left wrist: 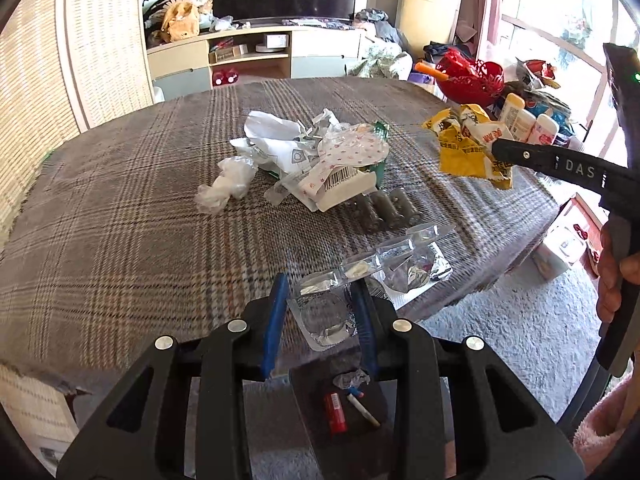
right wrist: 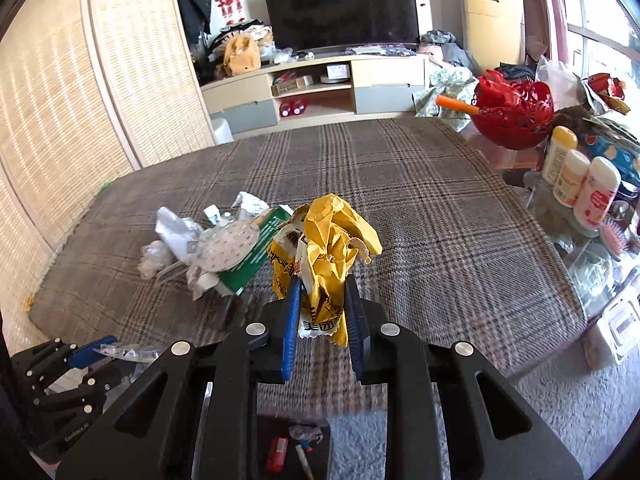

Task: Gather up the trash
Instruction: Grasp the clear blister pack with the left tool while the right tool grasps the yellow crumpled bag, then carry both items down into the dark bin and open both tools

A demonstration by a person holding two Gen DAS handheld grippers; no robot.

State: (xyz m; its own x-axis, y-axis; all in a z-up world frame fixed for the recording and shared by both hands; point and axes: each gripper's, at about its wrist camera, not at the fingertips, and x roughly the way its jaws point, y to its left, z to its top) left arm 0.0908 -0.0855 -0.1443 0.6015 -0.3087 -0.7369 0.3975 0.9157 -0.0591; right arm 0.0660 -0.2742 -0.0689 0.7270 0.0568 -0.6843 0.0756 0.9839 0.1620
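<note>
My left gripper (left wrist: 320, 292) holds a clear plastic blister pack with foil backing (left wrist: 376, 268) between its blue fingers, above the table's near edge. My right gripper (right wrist: 322, 284) is shut on a crumpled yellow wrapper (right wrist: 332, 248), lifted above the plaid tablecloth (right wrist: 420, 216); the wrapper also shows in the left wrist view (left wrist: 468, 144). A pile of white paper, plastic film and a green-white box (left wrist: 320, 156) lies mid-table, with a clear bag (left wrist: 228, 184) beside it. A dark bin (left wrist: 344, 408) below the table edge holds a red item and bits of trash.
A red basket (right wrist: 516, 116) with an orange stick and several white bottles (right wrist: 580, 180) stand on a glass side table at the right. A TV stand is at the back, a woven screen on the left, grey carpet (left wrist: 520, 328) on the floor.
</note>
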